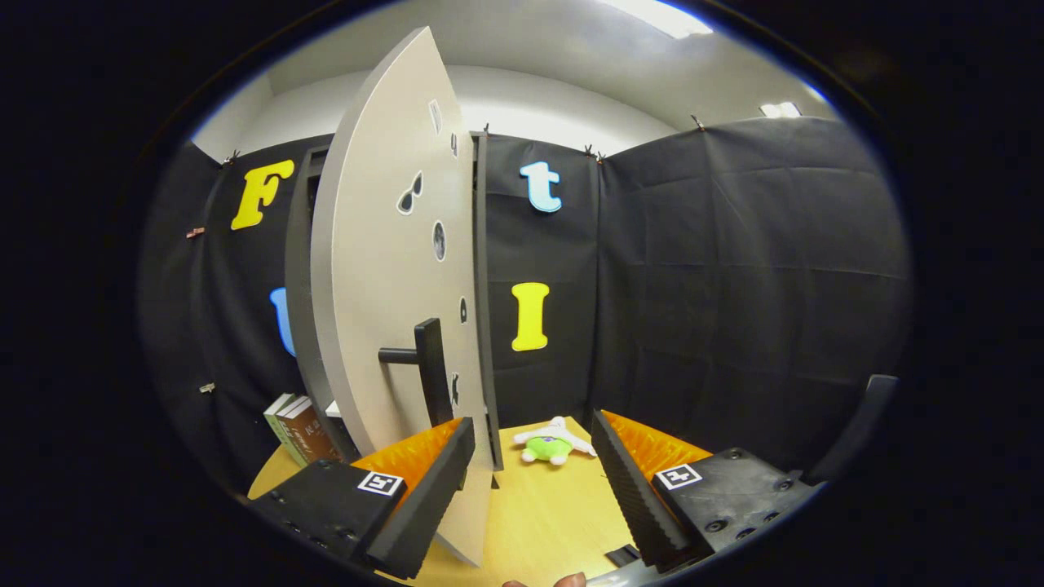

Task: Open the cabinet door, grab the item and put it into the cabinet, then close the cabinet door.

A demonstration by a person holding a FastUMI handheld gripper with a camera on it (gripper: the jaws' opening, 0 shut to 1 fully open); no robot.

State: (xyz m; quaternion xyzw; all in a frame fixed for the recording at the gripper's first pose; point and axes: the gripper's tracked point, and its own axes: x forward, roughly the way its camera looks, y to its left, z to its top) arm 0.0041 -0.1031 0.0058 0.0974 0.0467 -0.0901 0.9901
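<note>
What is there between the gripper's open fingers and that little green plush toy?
Bare wooden tabletop, seen in the gripper view. The gripper is open; the plush toy lies just beyond its fingers, beside the open cabinet door.

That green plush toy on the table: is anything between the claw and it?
Nothing visible blocks it. The green plush toy lies on the table beyond the open claw, in line with the gap between its fingers. The open cabinet door stands beside that path.

Grey cabinet door (383, 269) swung open, green plush toy (548, 447) on table
</note>
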